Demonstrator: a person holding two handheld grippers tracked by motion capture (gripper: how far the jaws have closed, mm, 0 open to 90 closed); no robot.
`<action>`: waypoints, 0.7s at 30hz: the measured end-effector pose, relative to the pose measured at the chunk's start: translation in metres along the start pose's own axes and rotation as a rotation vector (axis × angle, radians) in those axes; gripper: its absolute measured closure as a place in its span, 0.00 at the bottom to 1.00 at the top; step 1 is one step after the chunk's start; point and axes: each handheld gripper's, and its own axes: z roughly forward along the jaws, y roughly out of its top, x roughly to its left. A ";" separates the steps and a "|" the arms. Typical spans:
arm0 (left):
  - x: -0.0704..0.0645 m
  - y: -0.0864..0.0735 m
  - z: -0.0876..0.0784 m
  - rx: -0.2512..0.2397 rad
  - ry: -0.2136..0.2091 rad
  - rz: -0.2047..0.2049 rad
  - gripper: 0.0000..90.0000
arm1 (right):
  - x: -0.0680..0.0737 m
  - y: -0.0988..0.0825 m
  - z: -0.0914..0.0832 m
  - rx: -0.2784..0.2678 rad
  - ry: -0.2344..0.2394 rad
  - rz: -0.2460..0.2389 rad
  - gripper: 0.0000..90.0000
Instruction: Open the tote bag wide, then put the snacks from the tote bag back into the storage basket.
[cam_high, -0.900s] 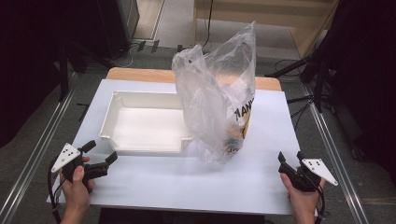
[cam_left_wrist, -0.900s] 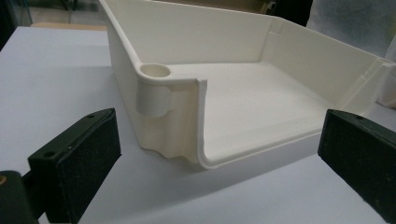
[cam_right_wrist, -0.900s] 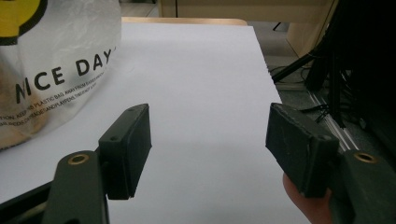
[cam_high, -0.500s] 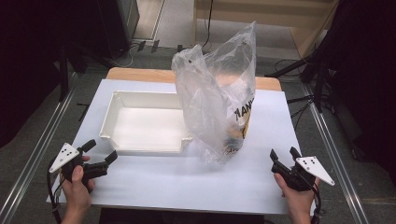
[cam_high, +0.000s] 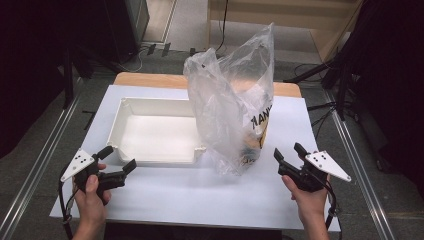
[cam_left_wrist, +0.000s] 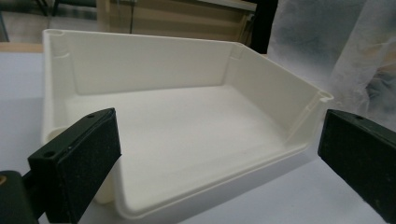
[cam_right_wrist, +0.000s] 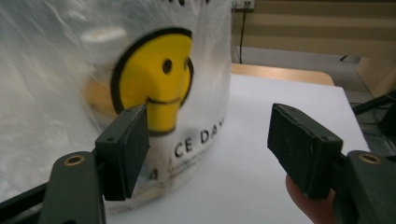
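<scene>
A clear plastic bag (cam_high: 235, 100) stands upright right of centre on the white table; a yellow smiley (cam_right_wrist: 161, 79) and black letters are printed on it, and something orange-brown lies blurred inside. Left of it sits an empty white tray (cam_high: 120, 125), its low front wall facing me. My left gripper (cam_high: 119, 159) is held open just off the tray's near left corner, and the tray (cam_left_wrist: 140, 60) lies beyond its jaws (cam_left_wrist: 219, 158). My right gripper (cam_high: 288, 151) is open near the bag's lower right, nothing between its pads (cam_right_wrist: 212, 149), with the bag (cam_right_wrist: 56, 70) close ahead.
A white sheet (cam_high: 200, 195) covers the table, with a strip of wood (cam_high: 150, 80) showing at the back edge. Metal rails (cam_high: 350, 150) run along both sides. Dark stands and cables sit on the floor beyond.
The right gripper has moved forward and left, closer to the bag. The left gripper has edged slightly toward the tray. Bag and tray have not moved.
</scene>
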 end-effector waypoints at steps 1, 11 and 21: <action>-0.003 0.002 0.002 0.003 -0.007 0.002 0.00 | 0.003 0.003 0.002 -0.003 0.011 0.000 0.34; -0.038 0.026 0.031 0.021 -0.073 0.053 0.00 | 0.030 0.026 0.020 -0.013 0.086 -0.007 0.37; -0.055 0.046 0.053 0.019 -0.123 0.045 0.00 | 0.050 0.028 0.033 0.038 0.117 -0.014 0.38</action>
